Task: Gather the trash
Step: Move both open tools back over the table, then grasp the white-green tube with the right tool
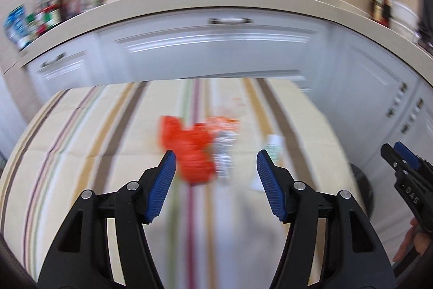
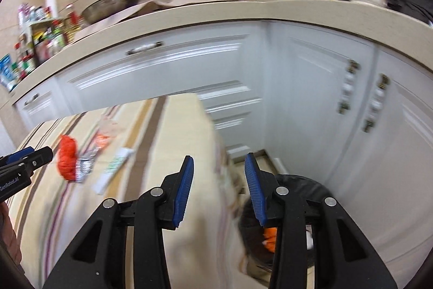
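Beyond the striped cream tablecloth's (image 2: pixel 189 126) right edge, open floor runs to white cabinet doors (image 2: pixel 311 99). Left gripper (image 1: pixel 216 167) is spread, empty, above the crumpled red wrapper (image 1: pixel 189 151) and silver foil scrap (image 1: pixel 224 153). Right gripper (image 2: pixel 219 180) is opening, empty. Only its view shows the black bin (image 2: pixel 319 188) holding orange trash (image 2: pixel 269 237).
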`<act>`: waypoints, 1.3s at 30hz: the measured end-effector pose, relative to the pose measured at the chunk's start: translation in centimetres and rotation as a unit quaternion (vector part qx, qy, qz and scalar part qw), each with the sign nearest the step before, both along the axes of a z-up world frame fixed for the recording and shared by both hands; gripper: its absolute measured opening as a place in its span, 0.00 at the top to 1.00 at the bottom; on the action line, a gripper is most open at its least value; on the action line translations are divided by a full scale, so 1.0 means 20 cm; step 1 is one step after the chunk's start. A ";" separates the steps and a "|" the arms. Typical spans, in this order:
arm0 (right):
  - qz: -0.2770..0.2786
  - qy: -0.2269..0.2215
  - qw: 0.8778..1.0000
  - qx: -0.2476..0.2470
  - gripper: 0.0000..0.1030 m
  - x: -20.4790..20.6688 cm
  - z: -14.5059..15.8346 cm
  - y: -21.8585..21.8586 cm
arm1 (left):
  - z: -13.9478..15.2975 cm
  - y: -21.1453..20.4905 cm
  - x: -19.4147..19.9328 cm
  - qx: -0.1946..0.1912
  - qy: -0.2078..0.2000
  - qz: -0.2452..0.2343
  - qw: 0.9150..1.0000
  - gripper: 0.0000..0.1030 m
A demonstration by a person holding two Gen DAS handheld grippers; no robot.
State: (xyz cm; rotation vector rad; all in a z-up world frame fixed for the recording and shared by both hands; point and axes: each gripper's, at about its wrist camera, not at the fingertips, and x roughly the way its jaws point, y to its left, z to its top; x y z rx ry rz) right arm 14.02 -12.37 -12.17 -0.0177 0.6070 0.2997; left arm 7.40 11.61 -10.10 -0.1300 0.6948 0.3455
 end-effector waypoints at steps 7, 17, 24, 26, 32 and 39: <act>0.054 0.009 0.998 -0.012 0.61 -0.04 0.00 0.31 | 0.00 0.33 -0.17 0.000 -0.003 0.065 0.998 0.41; 0.100 0.062 0.992 -0.052 0.61 -0.03 -0.11 0.68 | -0.09 0.64 -0.34 -0.015 0.010 0.125 0.992 0.41; 0.101 0.098 0.987 -0.079 0.55 0.01 -0.18 0.81 | -0.14 0.73 -0.36 -0.039 0.012 0.131 0.991 0.41; 0.099 0.106 0.985 -0.088 0.54 0.01 -0.20 0.82 | -0.15 0.72 -0.36 -0.045 0.011 0.124 0.991 0.41; 0.090 0.120 0.984 -0.096 0.54 0.02 -0.24 0.79 | -0.15 0.66 -0.32 -0.054 0.009 0.106 0.993 0.41; 0.086 0.124 0.986 -0.075 0.72 0.05 -0.25 0.67 | -0.16 0.55 -0.25 -0.060 0.012 0.080 0.995 0.40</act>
